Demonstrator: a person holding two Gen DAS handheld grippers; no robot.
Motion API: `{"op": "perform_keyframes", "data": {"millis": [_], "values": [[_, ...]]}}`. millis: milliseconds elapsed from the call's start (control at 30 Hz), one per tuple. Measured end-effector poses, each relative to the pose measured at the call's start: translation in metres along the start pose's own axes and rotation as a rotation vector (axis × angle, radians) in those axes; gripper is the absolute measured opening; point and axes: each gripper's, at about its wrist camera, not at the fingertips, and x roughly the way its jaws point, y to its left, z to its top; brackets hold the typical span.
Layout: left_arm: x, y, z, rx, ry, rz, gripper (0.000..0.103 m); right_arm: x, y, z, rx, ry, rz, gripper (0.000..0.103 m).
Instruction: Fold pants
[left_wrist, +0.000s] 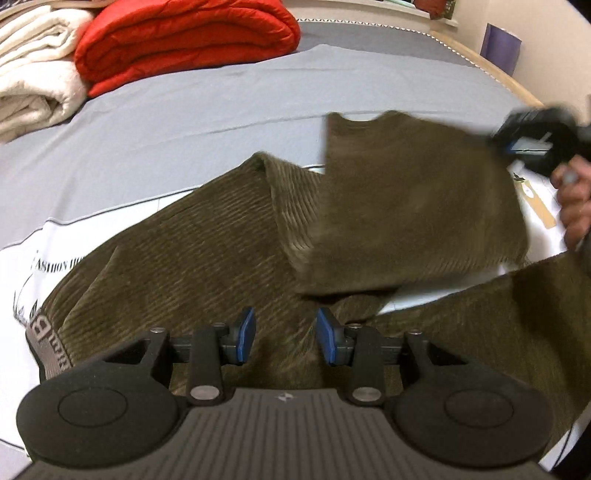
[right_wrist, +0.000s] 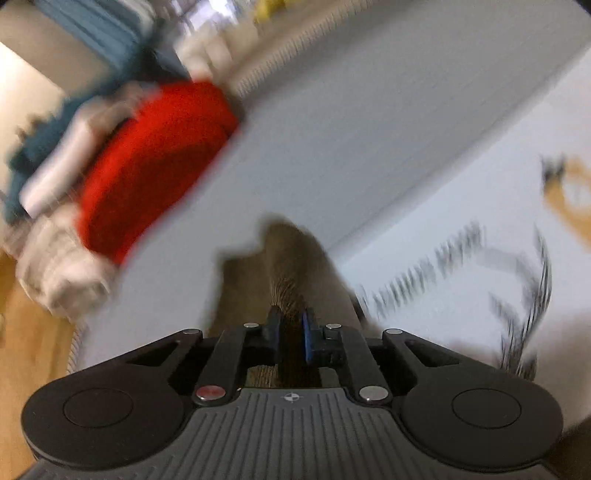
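Corduroy fills the narrow gap between the right gripper (right_wrist: 291, 338) fingers, which are pinched together on a pant leg end; in the left wrist view that same tool shows high at the far right, carrying the leg's hem section as a blurred flap above the rest of the pants (left_wrist: 177, 266). Blur in both views suggests a quick swing. The left gripper (left_wrist: 285, 336) hovers with its blue pads spread apart and nothing between them, just above the crotch area of the pants, with the grey lettered waistband (left_wrist: 46, 341) off to its left.

The pants lie spread on a white printed sheet (left_wrist: 26, 280) over the grey bed cover (left_wrist: 184, 110); beyond the pants, well apart, sit a folded red blanket (left_wrist: 184, 40) and a cream one (left_wrist: 33, 77) beside it.

Judged from this, the step in hand is laying one leg over the other. To do it well, the right tool should keep its pinch until the hem is over the matching hem, lower it flat instead of dropping it, and the open left tool could press down near the crotch so the body of the pants does not drag along
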Motion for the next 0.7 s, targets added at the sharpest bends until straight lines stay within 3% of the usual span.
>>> {"op": "perform_keyframes", "data": {"millis": [100, 167, 200, 233, 300, 400, 433, 500, 533, 700], "values": [[0.004, -0.008, 0.010, 0.003, -0.010, -0.013, 0.041, -0.057, -0.007, 0.021, 0.067, -0.326, -0.040, 0.011], [0.007, -0.017, 0.016, 0.005, -0.024, -0.040, 0.041, -0.091, -0.024, 0.024, 0.117, -0.553, -0.279, 0.011], [0.008, -0.022, 0.018, 0.013, -0.024, -0.048, 0.041, -0.097, -0.037, 0.025, 0.152, -0.592, -0.404, 0.012], [0.011, -0.028, 0.020, 0.025, -0.023, -0.056, 0.041, -0.096, -0.054, 0.028, 0.197, -0.567, -0.479, 0.013], [0.019, -0.040, 0.023, 0.050, -0.014, -0.065, 0.043, -0.081, -0.091, 0.033, 0.291, -0.417, -0.529, 0.018], [0.030, -0.058, 0.024, 0.079, 0.009, -0.087, 0.048, -0.069, -0.123, 0.035, 0.356, -0.310, -0.477, 0.019], [0.035, -0.062, 0.025, 0.087, 0.016, -0.096, 0.052, -0.069, -0.130, 0.036, 0.376, -0.304, -0.479, 0.019], [0.046, -0.072, 0.024, 0.109, 0.035, -0.094, 0.057, -0.072, -0.144, 0.039, 0.422, -0.313, -0.467, 0.037], [0.051, -0.077, 0.023, 0.122, 0.047, -0.088, 0.057, -0.073, -0.151, 0.041, 0.449, -0.314, -0.452, 0.039], [0.074, -0.085, 0.019, 0.173, 0.099, -0.098, 0.059, -0.075, -0.187, 0.046, 0.590, -0.341, -0.374, 0.040]]}}
